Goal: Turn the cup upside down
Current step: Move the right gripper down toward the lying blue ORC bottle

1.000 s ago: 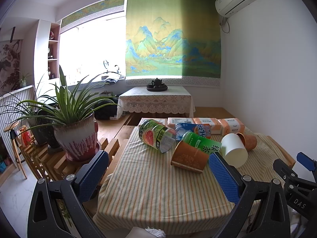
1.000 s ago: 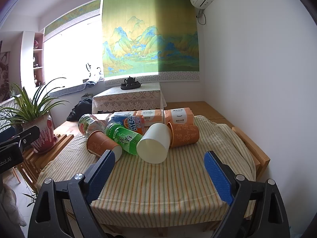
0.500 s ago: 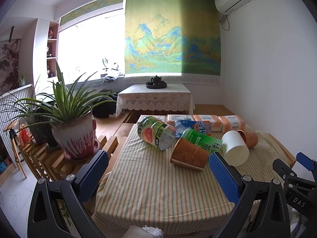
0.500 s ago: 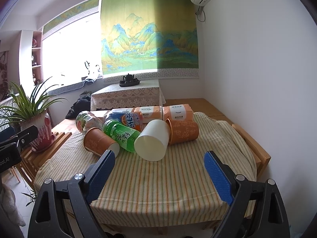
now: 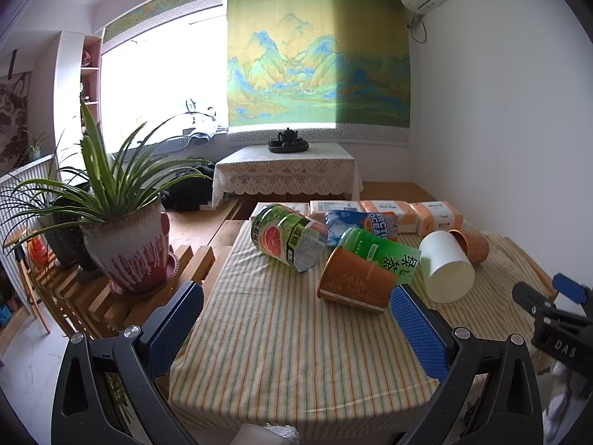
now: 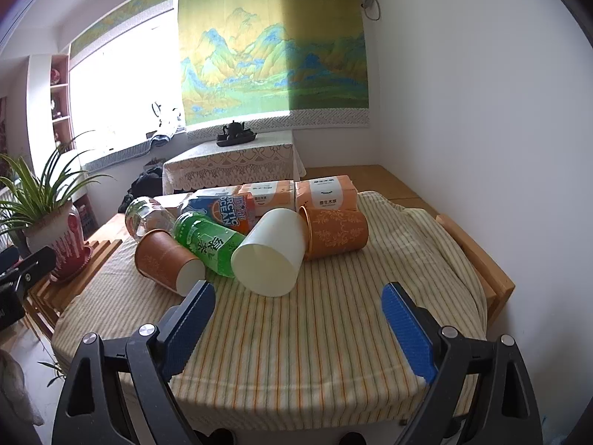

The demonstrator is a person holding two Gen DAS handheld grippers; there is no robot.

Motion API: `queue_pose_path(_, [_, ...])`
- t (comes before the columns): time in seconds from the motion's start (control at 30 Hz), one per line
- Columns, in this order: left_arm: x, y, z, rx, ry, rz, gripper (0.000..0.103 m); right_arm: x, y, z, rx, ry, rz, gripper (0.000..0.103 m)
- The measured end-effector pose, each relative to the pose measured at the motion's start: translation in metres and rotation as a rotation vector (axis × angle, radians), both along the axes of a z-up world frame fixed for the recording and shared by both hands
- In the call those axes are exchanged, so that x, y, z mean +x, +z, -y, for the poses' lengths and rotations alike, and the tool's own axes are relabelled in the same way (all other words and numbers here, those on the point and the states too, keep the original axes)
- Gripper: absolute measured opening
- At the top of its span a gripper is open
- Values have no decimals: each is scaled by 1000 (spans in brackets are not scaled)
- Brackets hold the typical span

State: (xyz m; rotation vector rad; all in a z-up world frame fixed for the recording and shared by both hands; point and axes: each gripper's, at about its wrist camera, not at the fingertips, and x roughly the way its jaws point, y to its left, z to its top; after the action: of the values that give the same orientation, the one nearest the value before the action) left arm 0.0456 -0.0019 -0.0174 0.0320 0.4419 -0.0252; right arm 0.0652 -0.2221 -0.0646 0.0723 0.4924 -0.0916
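A white cup (image 6: 272, 252) lies on its side on the striped tablecloth (image 6: 315, 333), its base toward me; the same white cup (image 5: 444, 270) shows right of centre in the left wrist view. Two orange paper cups also lie on their sides: one (image 6: 166, 259) at the left, one (image 6: 335, 233) behind the white cup; they appear too in the left wrist view, the near one (image 5: 355, 280) and the far one (image 5: 470, 246). My right gripper (image 6: 296, 319) is open, short of the white cup. My left gripper (image 5: 292, 322) is open over the cloth, holding nothing.
Bottles lie among the cups: a green tea bottle (image 6: 207, 244), a watermelon-labelled bottle (image 5: 287, 235) and a blue-orange bottle (image 6: 226, 207). Tissue packs (image 6: 326, 193) line the far edge. A potted plant (image 5: 126, 244) stands on a slatted rack to the left. A white wall is at the right.
Both cameras have moved slightly nearer the table; the cups and bottles look a little larger and lower in the frame. Nothing on the table has moved, and both grippers stay open.
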Motion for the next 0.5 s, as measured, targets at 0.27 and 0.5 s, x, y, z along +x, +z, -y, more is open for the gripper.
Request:
queue_pose_path(0.27, [12,-6,-5,23,2,-13,103,51,17,-2,-36,160,-47,89])
queue_pose_path(0.5, [25,-7,-20,33,36,-16,103,131,43,-20,-168,425,-178,89])
